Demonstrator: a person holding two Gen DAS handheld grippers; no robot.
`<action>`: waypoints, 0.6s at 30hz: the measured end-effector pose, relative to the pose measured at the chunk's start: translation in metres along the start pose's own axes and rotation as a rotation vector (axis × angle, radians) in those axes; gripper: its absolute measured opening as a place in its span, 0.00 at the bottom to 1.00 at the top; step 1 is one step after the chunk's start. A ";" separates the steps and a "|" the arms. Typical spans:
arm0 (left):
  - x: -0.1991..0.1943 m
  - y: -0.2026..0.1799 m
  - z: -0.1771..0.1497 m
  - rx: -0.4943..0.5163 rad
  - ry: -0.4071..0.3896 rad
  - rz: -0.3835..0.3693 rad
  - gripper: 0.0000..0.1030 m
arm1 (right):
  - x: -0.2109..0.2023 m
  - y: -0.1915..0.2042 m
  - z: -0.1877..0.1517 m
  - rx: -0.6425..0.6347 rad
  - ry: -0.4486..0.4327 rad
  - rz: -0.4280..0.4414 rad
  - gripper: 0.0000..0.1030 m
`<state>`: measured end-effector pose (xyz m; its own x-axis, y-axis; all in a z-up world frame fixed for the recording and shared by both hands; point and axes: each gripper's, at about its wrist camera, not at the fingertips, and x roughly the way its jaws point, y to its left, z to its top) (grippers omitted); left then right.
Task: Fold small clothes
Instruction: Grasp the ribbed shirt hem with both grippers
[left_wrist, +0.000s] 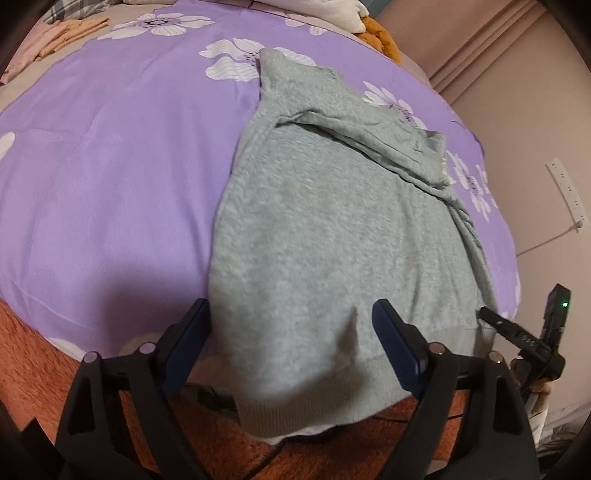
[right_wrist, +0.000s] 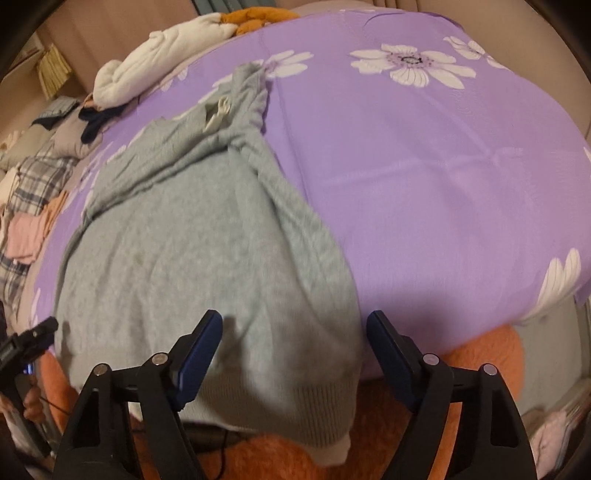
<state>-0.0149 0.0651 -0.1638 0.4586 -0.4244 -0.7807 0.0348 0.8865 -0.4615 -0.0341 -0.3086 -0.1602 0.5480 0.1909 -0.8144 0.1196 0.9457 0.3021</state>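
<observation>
Left wrist: both tools (left_wrist: 291, 325) (right_wrist: 295, 332) gape, empty, straddling the blurred sweater (left_wrist: 332, 229) hem.

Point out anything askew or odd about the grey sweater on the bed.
The grey knitted sweater lies crooked on the purple flowered bedsheet: its ribbed hem droops over the bed's near edge, and one sleeve is bunched in folds across the upper body. A faint yellowish stain marks the knit.

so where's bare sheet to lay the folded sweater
The widest bare stretch of purple sheet lies right of the grey sweater, out to the bed edge. Left of the sweater there is a second bare patch. The far head end is crowded: white bundle, plaid pile, folded peach clothes.
</observation>
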 end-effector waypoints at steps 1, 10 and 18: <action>0.001 0.001 -0.002 -0.008 0.004 -0.009 0.82 | 0.000 0.001 -0.001 -0.004 0.005 -0.004 0.73; -0.008 -0.013 -0.009 0.087 -0.004 0.100 0.07 | -0.013 0.019 -0.002 -0.095 -0.013 -0.037 0.17; -0.040 -0.025 0.035 0.068 -0.117 -0.052 0.06 | -0.034 0.012 0.040 0.013 -0.081 0.232 0.15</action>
<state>-0.0034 0.0667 -0.1067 0.5547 -0.4494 -0.7002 0.1192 0.8758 -0.4677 -0.0180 -0.3139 -0.1092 0.6266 0.3808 -0.6800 -0.0069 0.8752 0.4837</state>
